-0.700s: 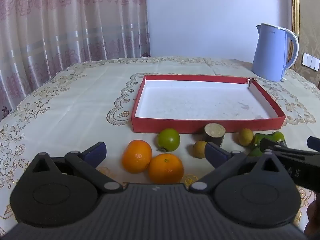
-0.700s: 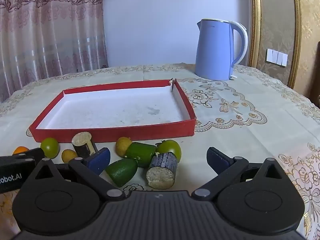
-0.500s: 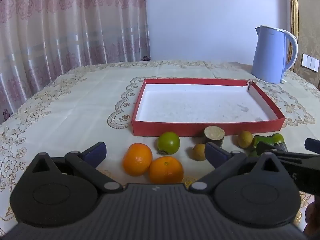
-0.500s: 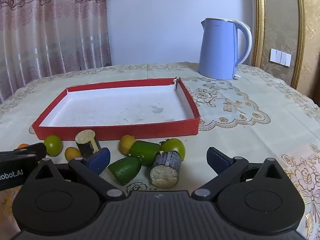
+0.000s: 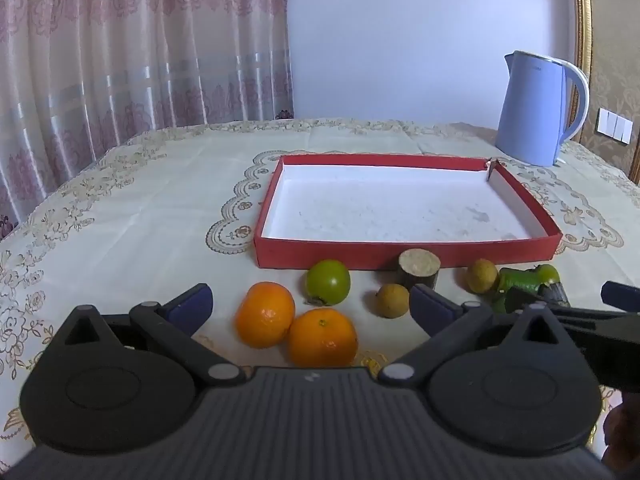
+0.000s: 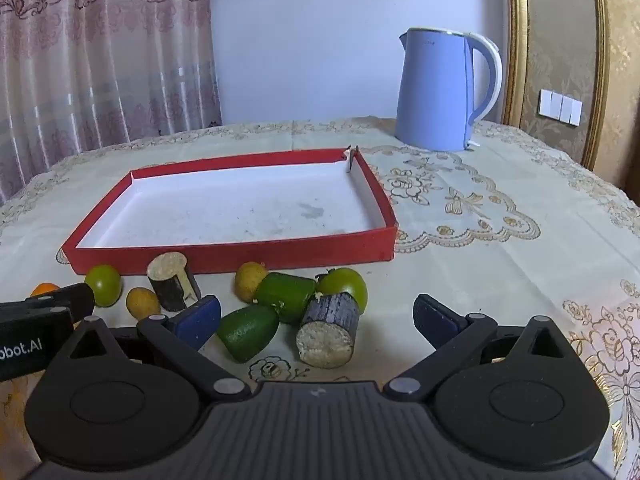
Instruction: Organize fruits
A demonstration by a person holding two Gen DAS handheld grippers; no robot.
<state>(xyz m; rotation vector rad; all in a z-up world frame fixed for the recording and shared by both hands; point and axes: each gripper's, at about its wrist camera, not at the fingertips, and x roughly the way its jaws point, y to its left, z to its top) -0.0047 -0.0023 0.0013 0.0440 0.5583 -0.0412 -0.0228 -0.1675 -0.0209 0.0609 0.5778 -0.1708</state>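
Since the earlier frames both of my grippers had drawn back and risen a little, so the red tray (image 5: pixel 404 255) sat smaller and higher in each view. My left gripper (image 5: pixel 310 306) had its fingers spread wide, grasping nothing, with two oranges (image 5: pixel 322 336) touching each other between them at lower centre. A green fruit (image 5: pixel 328 282) and a cut sugarcane stub (image 5: pixel 418 268) lay just in front of the tray wall. My right gripper (image 6: pixel 318 318) was likewise released, framing a green wedge (image 6: pixel 248 330) and a dark sugarcane piece (image 6: pixel 328 330) on the table (image 6: pixel 500 264). A blue kettle (image 6: pixel 440 88) stood at upper right, behind the tray.
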